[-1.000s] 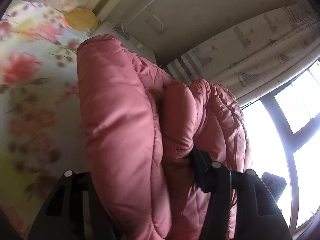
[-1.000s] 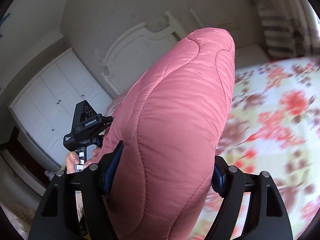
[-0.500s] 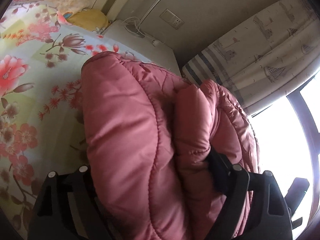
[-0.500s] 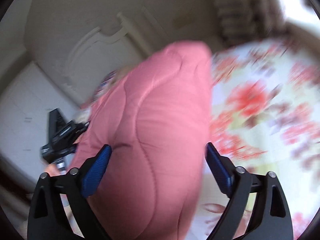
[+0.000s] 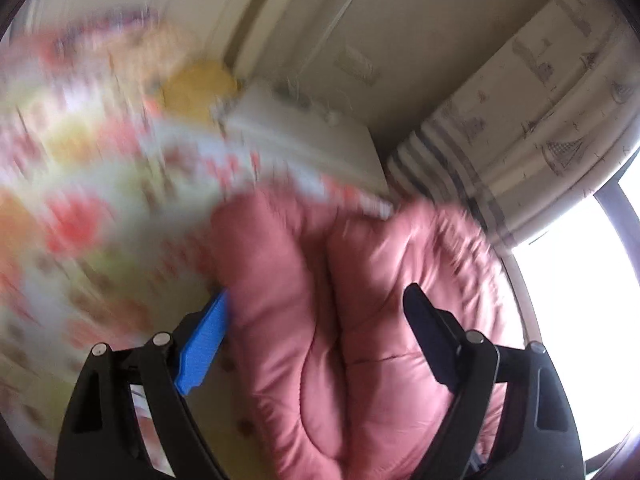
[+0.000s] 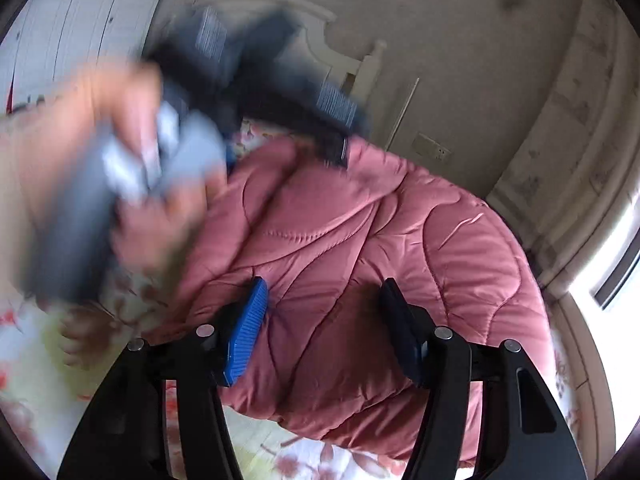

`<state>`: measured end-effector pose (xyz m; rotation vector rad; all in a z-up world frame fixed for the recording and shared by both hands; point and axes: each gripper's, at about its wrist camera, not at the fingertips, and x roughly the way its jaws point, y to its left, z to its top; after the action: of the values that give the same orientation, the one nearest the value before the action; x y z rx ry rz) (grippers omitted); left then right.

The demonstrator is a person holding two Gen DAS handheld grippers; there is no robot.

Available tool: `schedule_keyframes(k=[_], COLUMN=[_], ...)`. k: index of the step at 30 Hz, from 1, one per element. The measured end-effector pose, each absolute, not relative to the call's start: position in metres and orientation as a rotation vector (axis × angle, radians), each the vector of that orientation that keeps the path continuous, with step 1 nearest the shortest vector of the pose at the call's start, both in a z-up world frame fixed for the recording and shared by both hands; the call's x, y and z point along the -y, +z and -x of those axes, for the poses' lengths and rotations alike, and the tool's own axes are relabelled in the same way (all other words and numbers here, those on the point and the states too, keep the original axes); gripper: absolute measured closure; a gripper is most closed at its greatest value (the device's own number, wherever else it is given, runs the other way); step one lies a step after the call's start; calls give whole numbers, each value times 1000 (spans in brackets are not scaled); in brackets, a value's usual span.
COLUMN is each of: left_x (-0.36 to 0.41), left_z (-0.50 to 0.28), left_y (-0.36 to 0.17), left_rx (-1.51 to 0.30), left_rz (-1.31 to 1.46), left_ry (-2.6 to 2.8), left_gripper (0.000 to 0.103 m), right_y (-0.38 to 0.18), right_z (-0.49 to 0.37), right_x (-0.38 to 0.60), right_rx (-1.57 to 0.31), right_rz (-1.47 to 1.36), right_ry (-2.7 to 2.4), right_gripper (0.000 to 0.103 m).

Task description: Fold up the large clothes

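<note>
A pink quilted jacket (image 6: 380,248) lies bunched on the floral bed sheet (image 6: 48,396). In the left wrist view its thick folds (image 5: 320,320) sit between the jaws of my left gripper (image 5: 316,304), which stand wide apart and open. My right gripper (image 6: 324,300) is open too, its blue pad (image 6: 248,328) just over the jacket's near part. The left gripper and the hand holding it (image 6: 132,168) show blurred at the left of the right wrist view.
A white bedside cabinet (image 5: 312,140) and a yellow cushion (image 5: 200,84) stand beyond the jacket. A striped curtain (image 5: 520,140) and bright window (image 5: 580,280) are to the right. A white headboard (image 6: 320,40) stands against the far wall.
Both grippers have opened and let go of the jacket, which has dropped onto the bed. Both views swung fast; the left hand now crosses the right wrist view.
</note>
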<state>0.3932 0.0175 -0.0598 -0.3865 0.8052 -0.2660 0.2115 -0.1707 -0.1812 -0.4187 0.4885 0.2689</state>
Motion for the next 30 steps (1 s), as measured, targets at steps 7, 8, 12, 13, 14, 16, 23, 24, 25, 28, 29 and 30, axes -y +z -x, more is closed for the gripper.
schedule_keyframes(k=[7,8,12,13,14,16,23,24,25,28,29,30], left_x=[79,94,111,109,108,107,105,105,105,107,106,106], left_z=[-385,-391,-427,-432,-433,-433,-433,-433,-433,-429,-430,-429], left_y=[-6,-14,-64,-74,-86,-93,-94,-94,-95,-94,-94,-94], left_rx=[-689,-706,-825,-825,-791,-781,-759,-757,-752,-743,-742,-741], left_rz=[25,-18,-76,-72,-99,-124,-146,-143,-144,-151,-149,-148], left_ry=[-393,-409,-351,-349,-343,-328,-318,-316,-313,-309,-310,-313], left_gripper=[18,18,16,14,13,11,8,8,8,8,8,8], right_y=[-182,-184,-179,-179,-178,-179,-142,-137,-132,-129,-132,-140], right_z=[-207,-212,-230,-229,-231,-231,-196,-193,-191,-198,-205,-218], right_x=[169,169,162,162,161,159,192,201,213,237,242,246], right_rx=[-502,-504,-508,-507,-505,-510,-419,-400,-379,-362,-389,-459], right_rz=[420,417,417,418,419,435,316,295,266,224,217,212], right_ry=[263,262,255,256,256,273,277,244,195,96,90,103], right_gripper=[43,43,43,43,43,43,44,44,44,43,43,43])
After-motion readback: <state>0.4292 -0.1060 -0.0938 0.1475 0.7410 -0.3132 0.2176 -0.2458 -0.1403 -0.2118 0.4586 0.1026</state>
